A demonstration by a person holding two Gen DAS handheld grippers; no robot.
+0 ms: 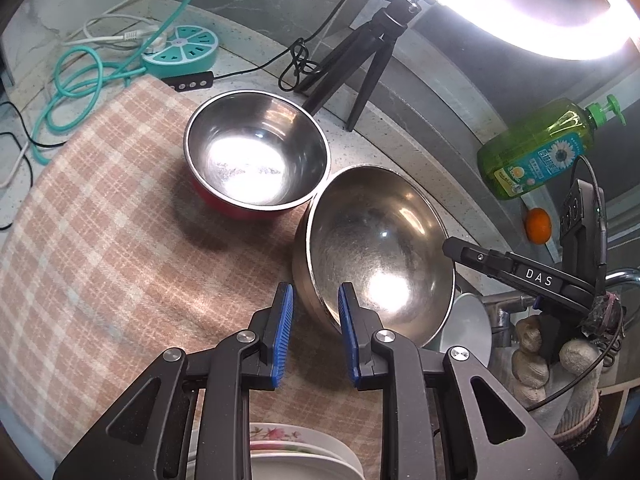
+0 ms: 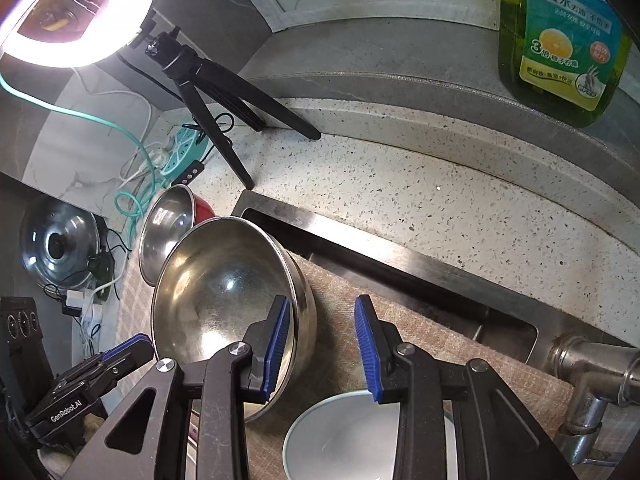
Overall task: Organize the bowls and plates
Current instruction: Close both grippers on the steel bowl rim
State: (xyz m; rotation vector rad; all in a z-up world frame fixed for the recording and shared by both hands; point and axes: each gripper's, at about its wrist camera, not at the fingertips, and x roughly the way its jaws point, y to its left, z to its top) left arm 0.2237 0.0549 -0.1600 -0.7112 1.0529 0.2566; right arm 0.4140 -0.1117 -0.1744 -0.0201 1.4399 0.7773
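A plain steel bowl (image 1: 380, 248) sits on the checked cloth (image 1: 100, 240); it also shows in the right wrist view (image 2: 224, 280). A second steel bowl with a red outside (image 1: 256, 152) stands behind it (image 2: 168, 220). My left gripper (image 1: 316, 296) is open, its jaws either side of the plain bowl's near rim. My right gripper (image 2: 322, 312) is open, its left finger inside the same bowl's rim; it shows from the side in the left wrist view (image 1: 452, 246). A white bowl (image 2: 360, 440) lies below the right gripper. Flowered plates (image 1: 288, 452) lie under the left gripper.
A ring light on a black tripod (image 1: 360, 60) stands behind the bowls. A green soap bottle (image 1: 536, 152) and an orange (image 1: 538, 226) are on the ledge. A teal power strip (image 1: 184, 50) with cables lies far left. A sink edge (image 2: 400, 264) and a tap (image 2: 592, 368) are at the right.
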